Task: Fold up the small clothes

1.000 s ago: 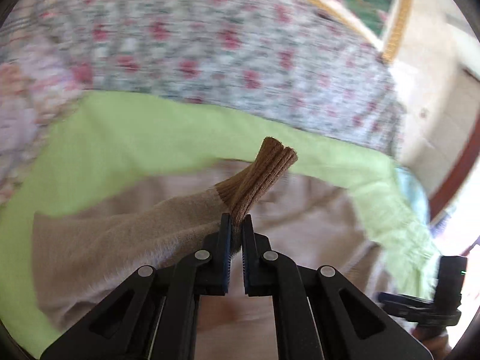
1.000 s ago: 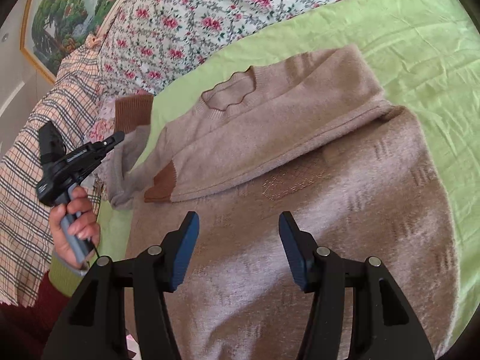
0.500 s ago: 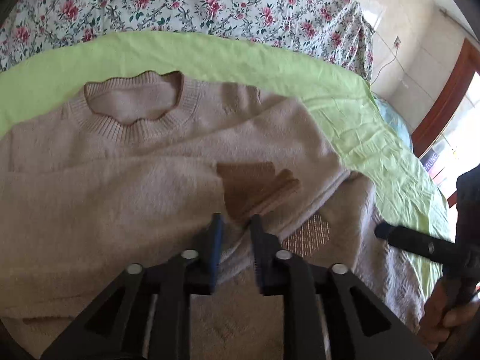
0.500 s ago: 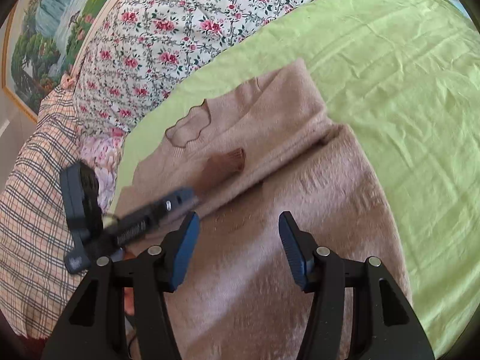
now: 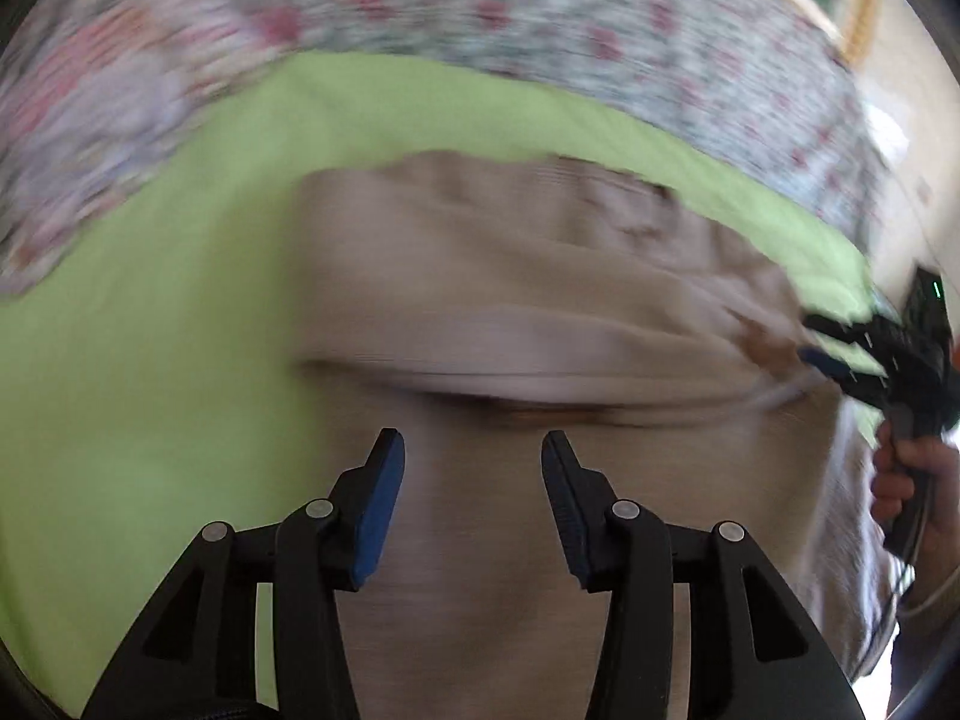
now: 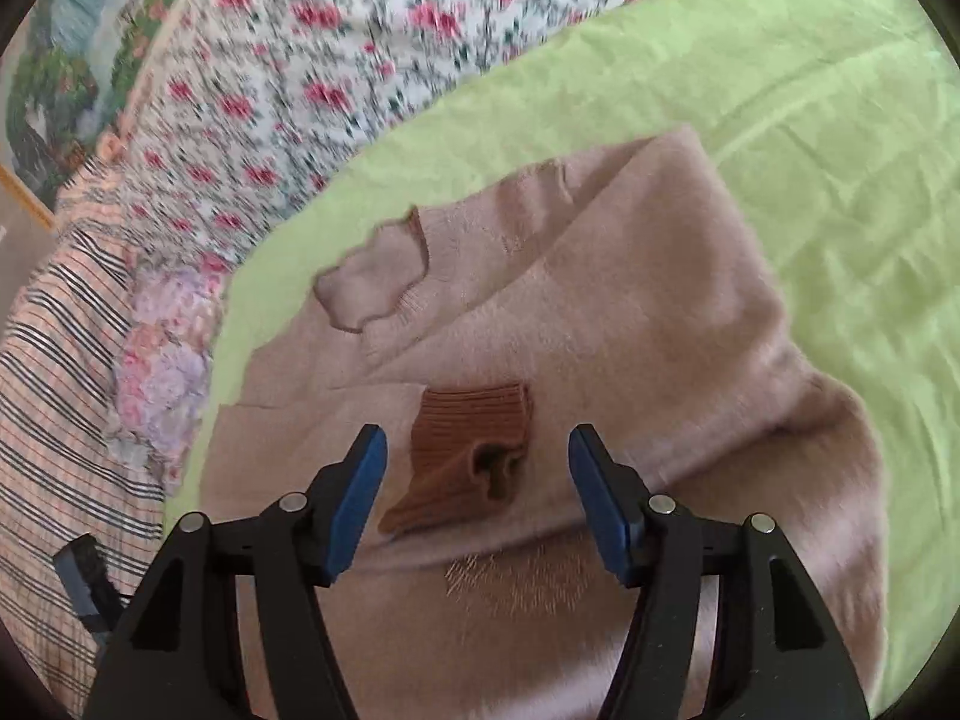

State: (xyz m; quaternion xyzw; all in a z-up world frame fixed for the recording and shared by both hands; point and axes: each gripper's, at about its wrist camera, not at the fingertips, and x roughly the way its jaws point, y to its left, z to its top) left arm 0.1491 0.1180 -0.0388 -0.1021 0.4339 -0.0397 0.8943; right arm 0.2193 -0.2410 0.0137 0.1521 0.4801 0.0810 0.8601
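Both tongs gaping, nothing held. Left gripper (image 5: 473, 450) and right gripper (image 6: 477, 450) hover over the beige sweater (image 6: 630, 324), flat on the green sheet (image 6: 810, 90). Sleeves folded across chest, brown cuffs (image 6: 474, 444) stacked loose at centre. Risk: next grab snags cuffs, drags sleeves open.

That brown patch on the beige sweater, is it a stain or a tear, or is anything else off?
Neither. It is the brown ribbed cuffs of the sweater, sleeves folded across the chest. They lie crumpled and askew rather than flat. Both the left gripper and right gripper hang open, holding nothing.
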